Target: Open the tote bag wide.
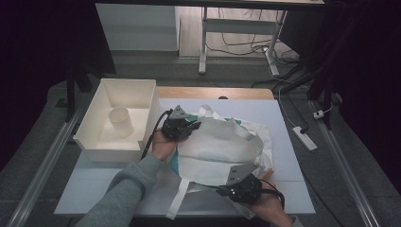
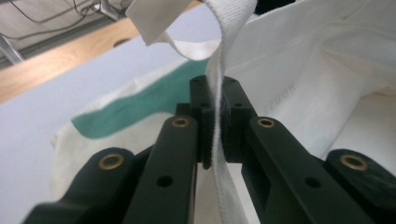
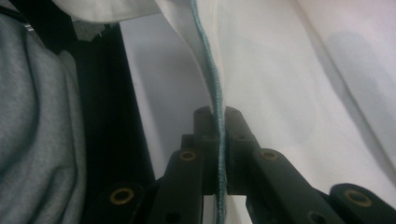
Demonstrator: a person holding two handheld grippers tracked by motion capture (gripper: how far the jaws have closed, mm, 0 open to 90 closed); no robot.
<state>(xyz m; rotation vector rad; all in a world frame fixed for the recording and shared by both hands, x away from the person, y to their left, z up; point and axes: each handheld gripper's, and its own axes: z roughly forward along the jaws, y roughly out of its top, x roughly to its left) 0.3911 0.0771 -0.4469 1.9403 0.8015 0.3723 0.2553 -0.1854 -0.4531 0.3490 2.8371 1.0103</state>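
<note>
The left tool (image 2: pixel 215 126) is clamped tight on the rim of the white cloth bag (image 1: pixel 222 149), a handle strap rising just past its pads. The right tool (image 3: pixel 217 149) pinches the opposite, teal-stitched edge. The bag lies mid-tabletop (image 1: pixel 94 189), mouth held apart. Beside it, the white bin (image 1: pixel 142 97) holds a pale cup (image 1: pixel 120 121).

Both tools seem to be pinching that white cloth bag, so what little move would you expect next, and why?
Probably a gentle pull apart, to spread the bag's mouth wider. The left tool is shut on the rim of the white cloth bag with the green stripe, and the right tool is shut on its green-stitched edge. The mouth already gapes between them above the white table.
</note>
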